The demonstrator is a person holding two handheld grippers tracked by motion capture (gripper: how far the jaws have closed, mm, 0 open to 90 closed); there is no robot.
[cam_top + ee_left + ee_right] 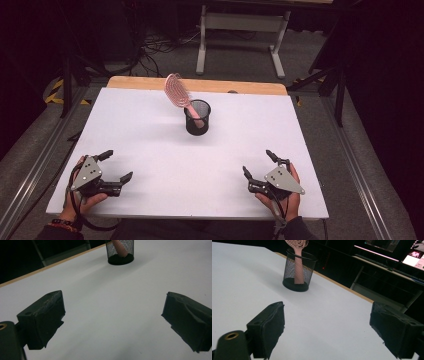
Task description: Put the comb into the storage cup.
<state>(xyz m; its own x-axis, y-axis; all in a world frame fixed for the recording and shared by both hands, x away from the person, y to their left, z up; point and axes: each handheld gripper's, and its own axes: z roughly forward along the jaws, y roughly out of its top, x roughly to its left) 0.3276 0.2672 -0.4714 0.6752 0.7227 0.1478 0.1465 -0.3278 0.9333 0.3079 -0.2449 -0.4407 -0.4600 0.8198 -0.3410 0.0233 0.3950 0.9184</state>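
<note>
Pink hairbrush [177, 92] stands handle-down in black mesh cup [197, 119], far centre of desk [150, 150], leaning left. Left gripper [116, 166] and right gripper [260, 165] rest near edge, jaws wide open, empty. Probably lift brush out: grip below head, pull straight up, steady cup with other gripper.

The white table top [150, 130] has a bare wooden strip [210, 85] along its far edge. Beyond it, on the grey floor [240, 60], stands a pale metal table frame [240, 22] with two legs, and black cables [155, 50] lie tangled to its left. Yellow-and-black hazard tape [57, 92] marks the floor at the far left. In the right gripper view, lit screens [409, 252] glow in the dark background.
</note>
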